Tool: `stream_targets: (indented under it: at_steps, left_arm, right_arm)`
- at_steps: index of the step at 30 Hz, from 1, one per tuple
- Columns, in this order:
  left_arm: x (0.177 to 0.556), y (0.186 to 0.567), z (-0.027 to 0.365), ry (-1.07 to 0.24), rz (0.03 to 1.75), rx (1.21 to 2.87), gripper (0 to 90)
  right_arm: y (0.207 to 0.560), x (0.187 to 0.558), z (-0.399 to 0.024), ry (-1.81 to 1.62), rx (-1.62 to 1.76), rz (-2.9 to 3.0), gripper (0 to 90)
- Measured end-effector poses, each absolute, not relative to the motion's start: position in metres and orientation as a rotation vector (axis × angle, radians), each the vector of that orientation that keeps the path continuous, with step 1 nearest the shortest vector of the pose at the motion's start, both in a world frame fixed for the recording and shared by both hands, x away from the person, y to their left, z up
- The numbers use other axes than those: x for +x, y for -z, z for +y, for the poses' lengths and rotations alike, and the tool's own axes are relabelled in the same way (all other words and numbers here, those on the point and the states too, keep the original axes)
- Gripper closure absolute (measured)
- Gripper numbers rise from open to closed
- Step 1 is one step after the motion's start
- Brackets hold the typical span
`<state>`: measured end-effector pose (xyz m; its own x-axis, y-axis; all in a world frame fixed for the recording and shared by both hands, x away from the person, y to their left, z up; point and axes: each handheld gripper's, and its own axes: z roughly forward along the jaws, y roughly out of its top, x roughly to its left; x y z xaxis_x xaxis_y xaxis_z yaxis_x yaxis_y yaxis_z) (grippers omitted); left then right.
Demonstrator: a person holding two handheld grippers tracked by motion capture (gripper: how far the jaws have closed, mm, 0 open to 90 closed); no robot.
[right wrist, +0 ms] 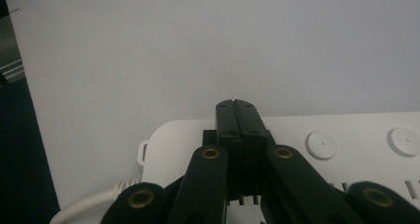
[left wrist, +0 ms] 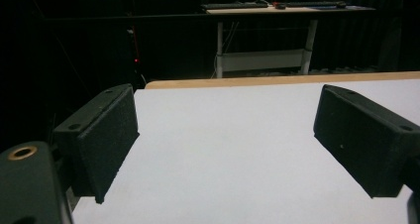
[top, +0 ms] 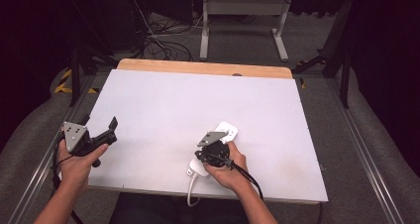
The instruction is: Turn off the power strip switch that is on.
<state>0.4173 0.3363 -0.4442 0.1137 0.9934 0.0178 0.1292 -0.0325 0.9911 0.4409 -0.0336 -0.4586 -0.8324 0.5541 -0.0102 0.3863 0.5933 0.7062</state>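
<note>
A white power strip [top: 227, 129] lies on the white board [top: 198, 95] near its front edge, its white cable [top: 189, 192] hanging over that edge. My right gripper [top: 215, 148] is held over the strip and points down at it. In the right gripper view the jaws are pressed together with nothing between them, the tips [right wrist: 235, 106] over the strip's [right wrist: 356, 130] cable end, left of two round buttons [right wrist: 321, 144]. My left gripper [top: 112, 131] is at the board's left edge, open, with only bare board between its pads [left wrist: 106, 135].
The board rests on a wooden table top whose far edge [top: 203, 67] shows behind it. Beyond the table are a white desk frame [top: 242, 16] and loose cables [top: 163, 40] on the floor. Metal rails [top: 366, 149] run along both sides.
</note>
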Motion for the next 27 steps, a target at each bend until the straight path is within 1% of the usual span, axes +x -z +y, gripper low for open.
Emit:
stream_targets:
  at_steps: [4, 11, 15, 18, 19, 20, 27]
  left_arm:
    - [0.417, 0.444, 0.336, -1.076, 1.207, 1.374, 10.6]
    - [0.417, 0.444, 0.336, -1.077, 1.206, 1.374, 10.6]
    - [0.418, 0.444, 0.337, -1.081, 1.212, 1.372, 10.6]
    - [0.417, 0.444, 0.337, -1.080, 1.209, 1.372, 10.6]
    - [0.417, 0.444, 0.337, -1.084, 1.211, 1.369, 10.6]
    - [0.417, 0.444, 0.337, -1.082, 1.213, 1.367, 10.6]
    - [0.417, 0.444, 0.337, -1.080, 1.219, 1.362, 10.6]
  right_arm:
    - [0.458, 0.440, -0.035, -1.110, 0.784, 2.579, 90.0]
    - [0.456, 0.435, -0.033, -1.090, 0.749, 2.598, 90.0]
    - [0.445, 0.437, -0.042, -1.162, 0.756, 2.530, 90.0]
    - [0.434, 0.441, -0.062, -1.268, 0.802, 2.456, 90.0]
    - [0.426, 0.442, -0.081, -1.330, 0.852, 2.393, 90.0]
    - [0.426, 0.442, -0.081, -1.330, 0.852, 2.393, 90.0]
    - [0.405, 0.430, -0.163, -1.533, 0.931, 2.102, 90.0]
